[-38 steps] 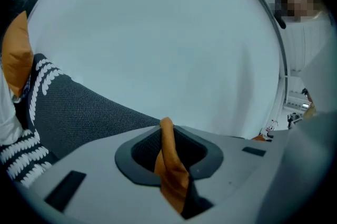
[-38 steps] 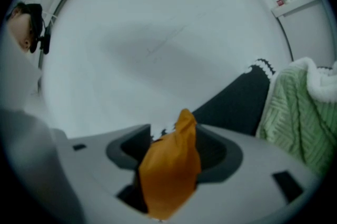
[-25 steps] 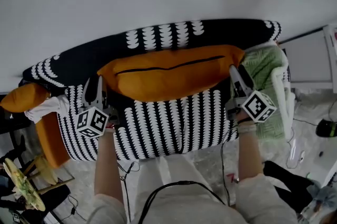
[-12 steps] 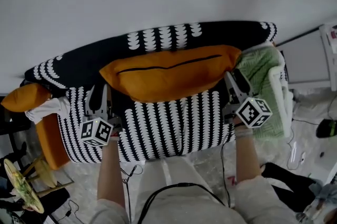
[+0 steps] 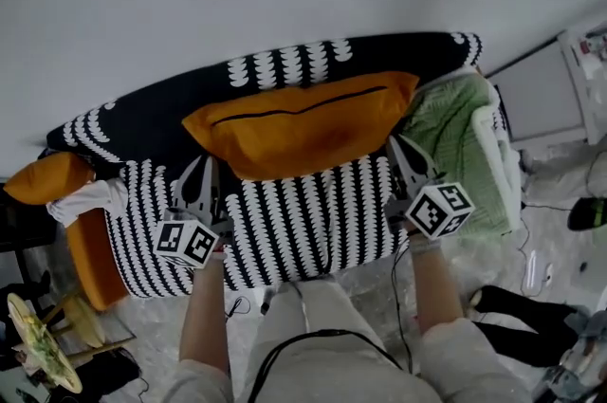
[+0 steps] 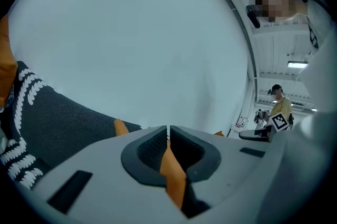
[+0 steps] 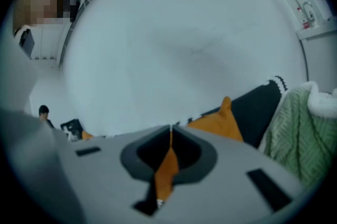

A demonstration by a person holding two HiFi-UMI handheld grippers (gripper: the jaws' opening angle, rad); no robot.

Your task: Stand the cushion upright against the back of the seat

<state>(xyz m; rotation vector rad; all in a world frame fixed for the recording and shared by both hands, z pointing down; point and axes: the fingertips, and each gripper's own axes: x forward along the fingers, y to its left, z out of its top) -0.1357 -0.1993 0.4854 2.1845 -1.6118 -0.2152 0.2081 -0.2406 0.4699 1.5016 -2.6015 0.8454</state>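
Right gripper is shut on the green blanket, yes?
No. The right gripper is shut on the orange cushion, not the green blanket, which hangs off to its right. The right gripper view shows orange fabric pinched in it.

Cushion (image 5: 303, 121) leans against seat back (image 5: 152, 112), blanket (image 5: 455, 140) right.

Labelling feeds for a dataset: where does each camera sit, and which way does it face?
Head view: on person's head, steeply down at orange cushion on seat; forearms, left tool, right tool show.
Left gripper view: on left tool, facing white wall; closing jaws pinch cushion.
Right gripper view: on right tool, facing wall; jaws shut on cushion.
All share the cushion.
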